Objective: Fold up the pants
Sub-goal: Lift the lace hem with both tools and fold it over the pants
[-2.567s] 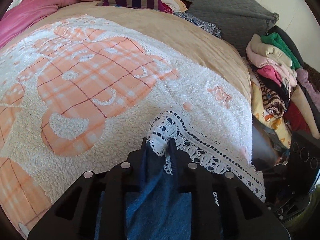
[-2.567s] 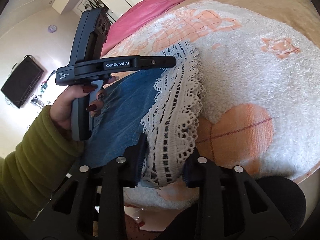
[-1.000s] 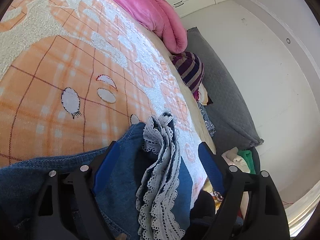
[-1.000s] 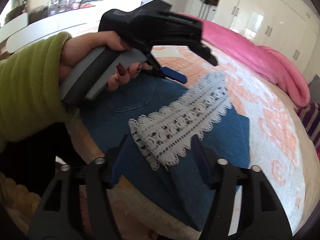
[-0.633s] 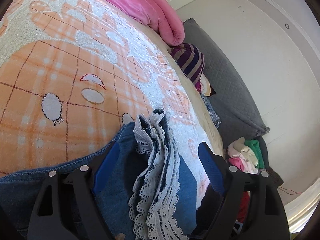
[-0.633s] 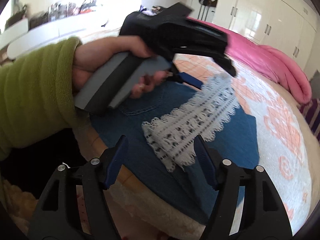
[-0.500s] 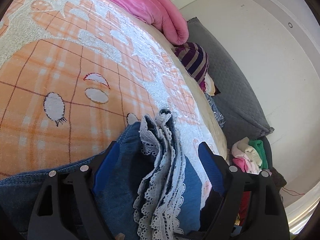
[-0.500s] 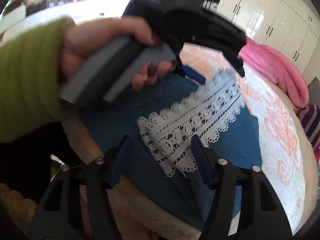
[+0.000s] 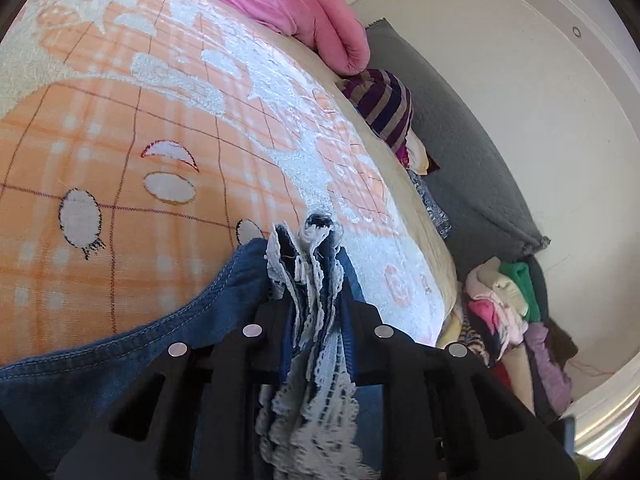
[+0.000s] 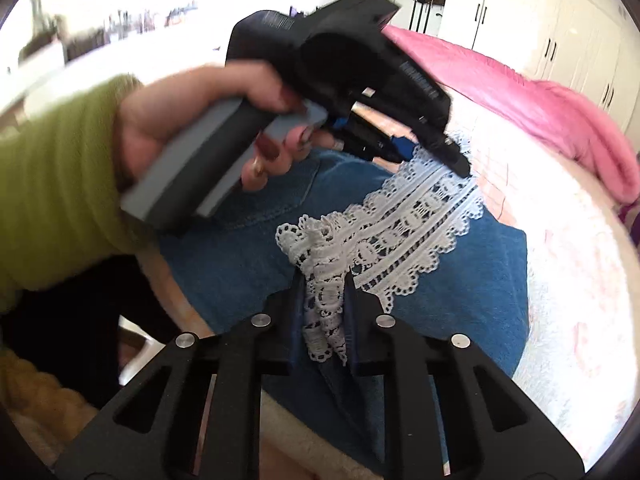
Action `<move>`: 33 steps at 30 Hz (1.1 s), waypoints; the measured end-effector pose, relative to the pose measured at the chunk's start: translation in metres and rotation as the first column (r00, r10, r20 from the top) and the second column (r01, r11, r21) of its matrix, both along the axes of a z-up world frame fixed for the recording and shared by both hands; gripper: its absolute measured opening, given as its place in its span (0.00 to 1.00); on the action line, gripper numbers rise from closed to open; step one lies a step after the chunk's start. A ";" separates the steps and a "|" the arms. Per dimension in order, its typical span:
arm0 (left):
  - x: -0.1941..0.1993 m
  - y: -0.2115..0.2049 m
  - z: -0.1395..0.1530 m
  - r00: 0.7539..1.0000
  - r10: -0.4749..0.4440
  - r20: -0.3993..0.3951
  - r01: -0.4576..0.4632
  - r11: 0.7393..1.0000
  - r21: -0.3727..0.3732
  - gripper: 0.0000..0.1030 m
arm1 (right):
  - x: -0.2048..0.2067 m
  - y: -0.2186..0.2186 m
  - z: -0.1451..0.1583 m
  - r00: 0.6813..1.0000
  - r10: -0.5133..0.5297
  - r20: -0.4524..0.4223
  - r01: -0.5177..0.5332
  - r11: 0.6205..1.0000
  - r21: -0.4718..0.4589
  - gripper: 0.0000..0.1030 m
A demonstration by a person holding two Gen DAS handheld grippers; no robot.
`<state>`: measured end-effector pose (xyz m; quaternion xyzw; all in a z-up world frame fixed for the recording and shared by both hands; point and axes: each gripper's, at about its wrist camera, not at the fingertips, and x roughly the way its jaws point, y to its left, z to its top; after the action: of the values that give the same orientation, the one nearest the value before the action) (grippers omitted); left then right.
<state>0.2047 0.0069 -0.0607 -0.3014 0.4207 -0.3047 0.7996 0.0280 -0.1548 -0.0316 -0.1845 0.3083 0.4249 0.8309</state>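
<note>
Blue denim pants (image 10: 460, 300) with a white lace hem (image 10: 420, 208) lie folded on the orange and white blanket (image 9: 120, 120) near the bed's edge. In the left wrist view my left gripper (image 9: 310, 280) is closing, and its pads pinch a bunch of lace and denim (image 9: 120, 360). In the right wrist view my right gripper (image 10: 323, 280) is closing too, with the other end of the lace strip gathered between its pads. The left gripper (image 10: 460, 160) also shows there, held by a hand (image 10: 180, 128) in a green sleeve, with its tips at the far end of the lace.
A pink quilt (image 9: 304, 4) lies along the far side of the bed, with a striped garment (image 9: 384, 108) and a grey cushion (image 9: 460, 160) beside it. A pile of clothes (image 9: 508, 312) sits off the bed's right edge. White wardrobes (image 10: 560, 20) line the wall.
Both grippers stood open around the lace hem; now both have closed onto it, bunching the lace between their pads. The left gripper shifted a little along the hem.
</note>
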 end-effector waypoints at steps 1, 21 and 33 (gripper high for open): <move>-0.003 0.002 0.002 1.000 0.004 0.006 -0.004 1.000 -0.001 0.18 | -0.002 -0.006 0.005 1.000 0.012 -0.016 -0.012 0.999 0.036 0.10; -0.020 0.037 -0.005 0.993 0.116 -0.003 -0.114 0.984 0.135 0.31 | -0.022 0.003 -0.011 0.979 0.109 -0.170 -0.089 0.989 0.120 0.29; -0.114 0.055 0.023 0.974 0.206 0.098 -0.221 0.957 0.187 0.44 | -0.006 -0.086 0.011 0.980 -0.131 -0.152 0.153 0.978 0.143 0.38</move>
<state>0.0912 0.0624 -0.0378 -0.2526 0.3824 -0.1851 0.8693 0.0218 -0.2407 -0.0203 -0.0664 0.3451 0.3988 0.8470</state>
